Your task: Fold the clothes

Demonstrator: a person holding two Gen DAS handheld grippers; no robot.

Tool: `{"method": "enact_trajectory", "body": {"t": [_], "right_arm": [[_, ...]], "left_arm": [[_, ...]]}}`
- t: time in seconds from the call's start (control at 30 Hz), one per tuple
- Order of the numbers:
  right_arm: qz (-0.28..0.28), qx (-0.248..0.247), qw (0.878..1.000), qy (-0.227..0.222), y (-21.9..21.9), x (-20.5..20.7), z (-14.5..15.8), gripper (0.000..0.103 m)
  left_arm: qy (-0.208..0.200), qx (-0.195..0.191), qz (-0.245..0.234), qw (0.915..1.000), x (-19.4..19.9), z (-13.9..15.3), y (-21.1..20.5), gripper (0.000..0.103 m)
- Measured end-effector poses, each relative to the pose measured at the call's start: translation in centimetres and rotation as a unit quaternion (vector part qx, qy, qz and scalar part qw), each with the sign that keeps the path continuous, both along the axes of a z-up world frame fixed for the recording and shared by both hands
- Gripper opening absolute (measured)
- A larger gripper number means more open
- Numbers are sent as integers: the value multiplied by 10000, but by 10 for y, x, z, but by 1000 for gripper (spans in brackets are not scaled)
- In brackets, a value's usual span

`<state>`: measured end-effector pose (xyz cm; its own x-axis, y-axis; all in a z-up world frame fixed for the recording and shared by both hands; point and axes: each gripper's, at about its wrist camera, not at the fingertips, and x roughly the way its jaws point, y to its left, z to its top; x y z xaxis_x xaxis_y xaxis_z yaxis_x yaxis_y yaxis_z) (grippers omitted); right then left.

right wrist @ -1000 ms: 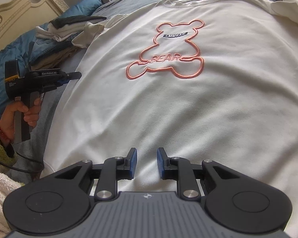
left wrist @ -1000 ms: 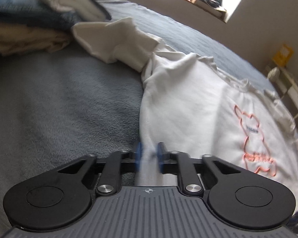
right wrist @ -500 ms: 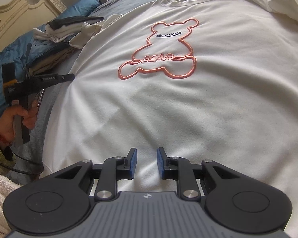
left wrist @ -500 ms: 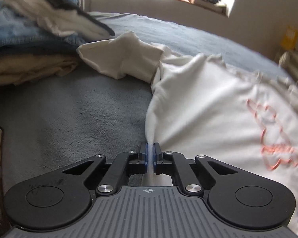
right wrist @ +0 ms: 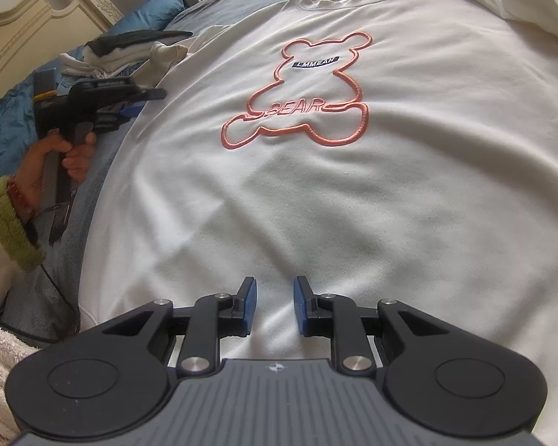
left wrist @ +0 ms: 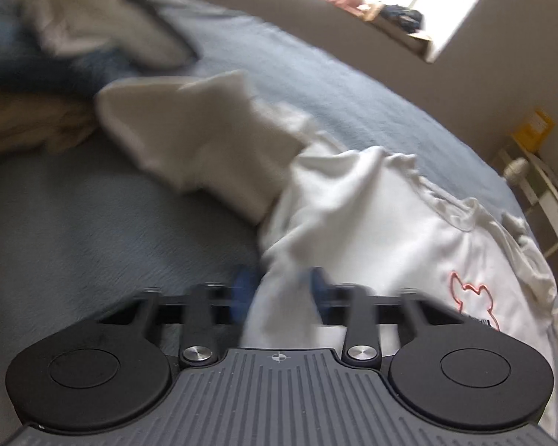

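A white cotton sweatshirt (right wrist: 353,193) with a coral outline of a bear (right wrist: 297,93) and the word BEAR stitched on its chest lies spread face up across a bed covered in a grey-blue fleece blanket (left wrist: 104,230). Its neckline points away from the right wrist camera and its hem lies nearest that camera.

The left tool (left wrist: 279,290) sits at the sweatshirt's side edge, blue-padded fingers (left wrist: 241,286) spread apart with a raised fold of the white fabric between them; the view is motion-blurred, and the pads look clear of the cloth rather than pinching it. In the right wrist view the same tool is held in a hand (right wrist: 67,148) with a green fuzzy cuff, beside the garment's left side.

The right tool (right wrist: 275,304) hovers low over the hem area, its jaws parted with nothing between them.

The sweatshirt's near sleeve (left wrist: 204,141) is bunched and lies out on the blanket toward a stack of folded clothes (right wrist: 108,55), white, dark and denim, near a cream carved headboard (right wrist: 37,26)
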<state>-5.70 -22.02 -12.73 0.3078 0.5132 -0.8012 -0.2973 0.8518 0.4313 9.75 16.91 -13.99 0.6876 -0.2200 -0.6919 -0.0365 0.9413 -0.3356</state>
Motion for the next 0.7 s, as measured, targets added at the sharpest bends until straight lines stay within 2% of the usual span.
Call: {"method": "enact_trajectory", "body": {"t": [0.1, 0.17, 0.27, 0.33, 0.47, 0.6, 0.7], "right_arm": [[7, 16, 10000, 14, -1, 0, -1, 22], [3, 46, 10000, 28, -2, 1, -2, 22], [6, 86, 10000, 49, -4, 2, -2, 22], [-3, 120, 9999, 48, -5, 2, -3, 22], [-25, 192, 9998, 42, -8, 2, -3, 22], [-47, 264, 9996, 36, -11, 1, -4, 22], [-62, 297, 9995, 33, -12, 1, -4, 22]], "left_arm": [[-214, 805, 54, 9965, -6, 7, -17, 4], [-252, 1169, 130, 9927, -8, 1, -21, 4], [-164, 1227, 180, 9922, -5, -13, -20, 5], [-188, 1310, 176, 9910, -5, -13, -23, 7], [-49, 752, 251, 9968, -9, -5, -4, 19], [258, 294, 429, 9983, -32, 13, 18, 33], [596, -130, 167, 9980, -63, 21, 29, 36]]}}
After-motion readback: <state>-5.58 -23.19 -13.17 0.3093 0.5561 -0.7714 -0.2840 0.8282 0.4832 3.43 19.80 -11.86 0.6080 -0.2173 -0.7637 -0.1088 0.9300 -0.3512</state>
